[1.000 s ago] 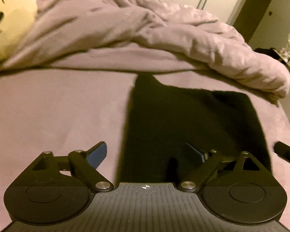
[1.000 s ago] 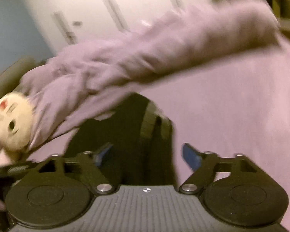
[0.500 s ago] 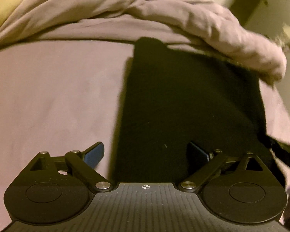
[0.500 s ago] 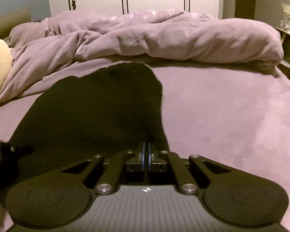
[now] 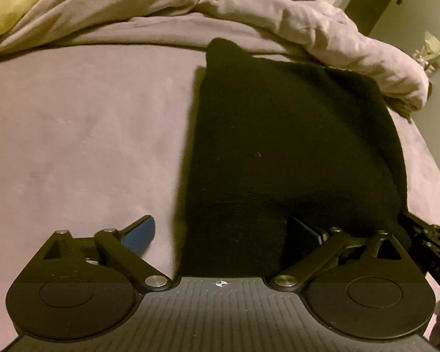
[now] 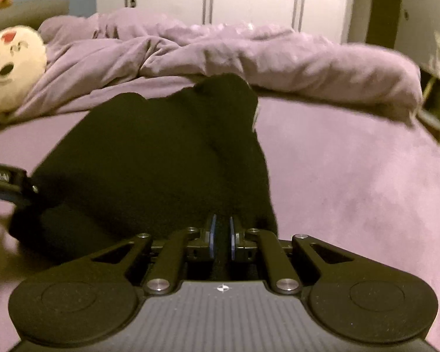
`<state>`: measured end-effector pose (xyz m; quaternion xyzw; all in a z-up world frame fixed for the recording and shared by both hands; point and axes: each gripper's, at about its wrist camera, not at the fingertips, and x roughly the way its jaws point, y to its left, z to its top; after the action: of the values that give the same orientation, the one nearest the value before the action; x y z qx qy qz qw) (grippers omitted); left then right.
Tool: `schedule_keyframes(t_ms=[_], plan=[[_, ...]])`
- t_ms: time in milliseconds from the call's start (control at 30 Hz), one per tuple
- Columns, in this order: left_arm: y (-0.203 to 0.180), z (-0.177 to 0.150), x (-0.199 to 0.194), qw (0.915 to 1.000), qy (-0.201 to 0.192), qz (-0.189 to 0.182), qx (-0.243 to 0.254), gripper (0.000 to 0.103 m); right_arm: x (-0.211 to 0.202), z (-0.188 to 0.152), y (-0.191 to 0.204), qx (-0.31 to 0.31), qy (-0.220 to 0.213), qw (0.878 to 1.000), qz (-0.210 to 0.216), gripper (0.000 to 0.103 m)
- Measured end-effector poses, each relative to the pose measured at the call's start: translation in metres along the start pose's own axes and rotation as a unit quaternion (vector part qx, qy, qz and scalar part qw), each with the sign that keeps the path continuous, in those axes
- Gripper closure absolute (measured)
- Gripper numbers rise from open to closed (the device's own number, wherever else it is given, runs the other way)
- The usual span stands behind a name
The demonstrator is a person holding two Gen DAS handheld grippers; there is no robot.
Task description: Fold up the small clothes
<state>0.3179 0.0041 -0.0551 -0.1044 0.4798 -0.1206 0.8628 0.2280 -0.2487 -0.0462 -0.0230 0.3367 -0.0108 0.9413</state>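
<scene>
The small black knit garment [image 5: 281, 146] lies flat and roughly trapezoid on the smooth mauve velvety bed cover [image 5: 82, 135], its far corner tucked against the rumpled lilac duvet [image 5: 308, 26], its weave too dark to read. A round cream plush toy [image 6: 13, 67] peeks from the duvet, cut off at the frame edge. The left gripper [image 5: 220, 231] has its jaws opening wide, straddling the garment's near left edge without pinching it, while the right gripper [image 6: 221, 234] is clamped on the near right edge.
</scene>
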Motion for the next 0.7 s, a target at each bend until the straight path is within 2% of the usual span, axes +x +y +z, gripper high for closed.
schedule_keyframes(t_ms=[67, 133, 167, 233, 300, 367, 467, 533, 600, 700], plan=[[-0.001, -0.001, -0.007, 0.9999, -0.012, -0.003, -0.005, 0.003, -0.004, 0.007, -0.002, -0.011, -0.005, 0.999, -0.037, 0.092], [-0.004, -0.002, -0.019, 0.9993, -0.036, 0.001, 0.004, 0.004, -0.016, 0.016, -0.012, 0.022, -0.025, 0.998, -0.045, 0.092], [-0.005, -0.003, -0.024, 0.9989, -0.046, 0.003, 0.005, 0.004, -0.023, 0.021, -0.013, 0.032, -0.04, 0.998, -0.039, 0.092], [-0.008, -0.003, -0.034, 0.9974, -0.071, -0.003, 0.003, 0.004, -0.037, 0.024, -0.003, 0.03, -0.078, 0.996, 0.001, 0.092], [-0.012, -0.001, -0.04, 0.9953, -0.096, -0.013, -0.003, 0.004, -0.039, 0.02, 0.013, 0.014, -0.089, 0.995, 0.033, 0.092], [-0.02, 0.003, -0.038, 0.993, -0.117, -0.016, 0.005, 0.004, -0.028, 0.01, 0.034, -0.024, -0.094, 0.995, 0.037, 0.092], [-0.023, 0.015, -0.016, 0.9918, -0.125, -0.014, 0.019, 0.004, -0.003, 0.0, 0.046, -0.049, -0.099, 0.994, 0.007, 0.094], [-0.026, 0.016, 0.004, 0.9915, -0.126, 0.008, 0.032, 0.004, 0.015, -0.007, 0.039, -0.038, -0.103, 0.994, -0.023, 0.103], [-0.027, 0.009, 0.022, 0.9896, -0.129, 0.022, 0.059, 0.004, 0.029, -0.017, 0.035, -0.056, -0.118, 0.99, -0.049, 0.103], [-0.012, -0.003, 0.031, 0.9881, -0.15, 0.01, 0.033, 0.002, 0.037, -0.021, 0.03, -0.055, -0.134, 0.989, -0.043, 0.103]])
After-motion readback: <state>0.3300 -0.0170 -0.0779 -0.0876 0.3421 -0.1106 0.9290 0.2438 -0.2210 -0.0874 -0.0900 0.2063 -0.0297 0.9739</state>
